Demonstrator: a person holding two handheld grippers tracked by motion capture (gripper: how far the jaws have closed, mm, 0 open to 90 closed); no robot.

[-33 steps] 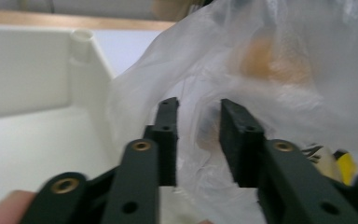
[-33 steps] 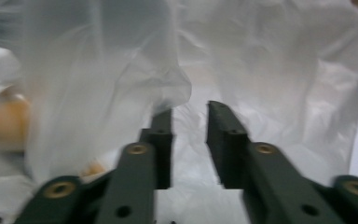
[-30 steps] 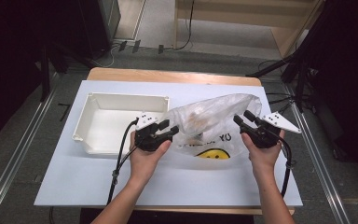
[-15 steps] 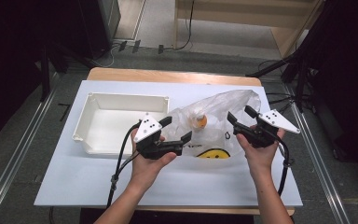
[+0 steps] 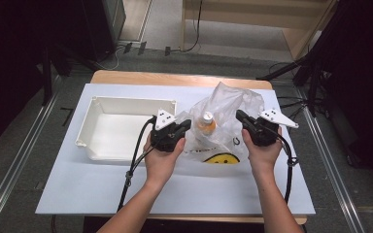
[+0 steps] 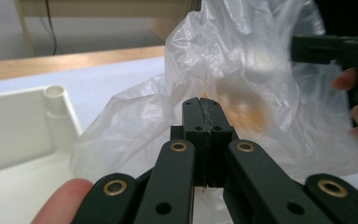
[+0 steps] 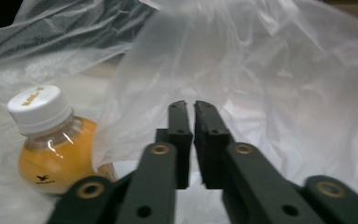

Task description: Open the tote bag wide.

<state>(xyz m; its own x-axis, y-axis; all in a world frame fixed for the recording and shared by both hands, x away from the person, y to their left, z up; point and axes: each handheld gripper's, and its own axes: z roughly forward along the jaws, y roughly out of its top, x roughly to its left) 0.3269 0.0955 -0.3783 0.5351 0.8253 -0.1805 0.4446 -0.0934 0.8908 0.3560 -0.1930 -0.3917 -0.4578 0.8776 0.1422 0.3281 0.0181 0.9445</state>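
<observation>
A clear plastic bag [image 5: 228, 104] with a yellow smiley print stands bunched up on the white table top. Inside it sits a small bottle [image 5: 206, 122] of orange drink with a white cap, upright. My left gripper [image 5: 187, 125] is at the bag's left edge; its jaws have just been closing and now meet, pinching the film [image 6: 242, 60]. My right gripper [image 5: 239, 116] is at the bag's right edge; its jaws have also just closed, with the film [image 7: 261, 70] caught at their tips. The right gripper view has the bottle [image 7: 51, 140] to the left of the right gripper [image 7: 189, 105].
A white rectangular tray [image 5: 126, 102] lies left of the bag, close to the left hand, with nothing in it. The white board [image 5: 77, 194] covers a wooden table. Metal rails run along both sides of the table on the floor.
Both grippers stood open beside the bag half a second ago and are now shut on its edges. The bag stands taller and narrower, and the bottle shows upright inside.
</observation>
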